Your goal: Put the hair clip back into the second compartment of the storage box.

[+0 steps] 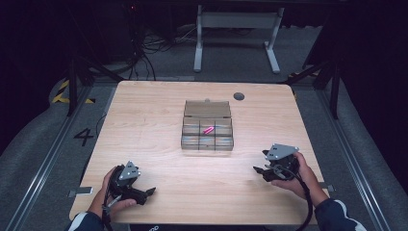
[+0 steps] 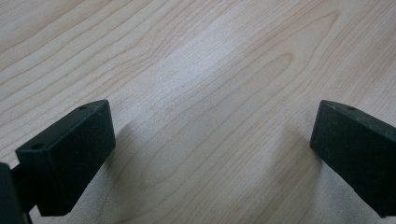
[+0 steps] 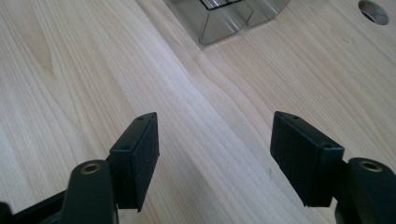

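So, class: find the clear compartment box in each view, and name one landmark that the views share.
High view: the clear compartment box sits mid-table, open, a pink item inside.
Left gripper view: bare wood between the jaws, no box.
Right gripper view: its corner lies at the top edge.
Shared landmark: the table's cable hole.

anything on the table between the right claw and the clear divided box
Nothing: bare wood lies between the right claw and the clear divided box, in the high view.

Compartment box mid-table, small item in a middle cell, hole behind to its right.
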`<state>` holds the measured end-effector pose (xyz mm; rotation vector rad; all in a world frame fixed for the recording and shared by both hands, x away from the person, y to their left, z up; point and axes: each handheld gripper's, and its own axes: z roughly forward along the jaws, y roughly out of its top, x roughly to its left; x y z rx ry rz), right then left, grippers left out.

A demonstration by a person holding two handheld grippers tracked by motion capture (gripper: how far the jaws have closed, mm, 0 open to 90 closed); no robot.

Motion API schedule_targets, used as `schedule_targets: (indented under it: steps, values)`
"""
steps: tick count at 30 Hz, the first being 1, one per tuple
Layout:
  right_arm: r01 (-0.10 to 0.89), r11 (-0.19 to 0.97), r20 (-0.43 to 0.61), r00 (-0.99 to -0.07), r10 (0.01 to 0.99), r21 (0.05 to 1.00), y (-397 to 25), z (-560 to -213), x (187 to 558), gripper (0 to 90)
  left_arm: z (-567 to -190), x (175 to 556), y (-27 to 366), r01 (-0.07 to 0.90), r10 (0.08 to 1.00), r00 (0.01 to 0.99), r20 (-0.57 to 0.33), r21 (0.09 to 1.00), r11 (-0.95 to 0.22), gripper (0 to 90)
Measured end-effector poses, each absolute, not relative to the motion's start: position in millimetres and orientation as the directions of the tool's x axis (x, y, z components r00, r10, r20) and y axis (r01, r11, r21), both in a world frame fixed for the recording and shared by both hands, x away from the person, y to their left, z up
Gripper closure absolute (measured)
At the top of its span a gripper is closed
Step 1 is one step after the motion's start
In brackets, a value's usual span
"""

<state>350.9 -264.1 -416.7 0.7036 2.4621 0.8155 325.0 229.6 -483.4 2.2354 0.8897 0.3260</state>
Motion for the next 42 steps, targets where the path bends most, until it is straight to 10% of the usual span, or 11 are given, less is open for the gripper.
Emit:
schedule_targets:
  steps: [42]
  values:
    - [0.531,0.407,-0.029,-0.583,0.812,0.743,-354,-469,301,20.8,-483,325,230,0.505,0.678,0.735,-0.025,0.688,-0.522,0.4]
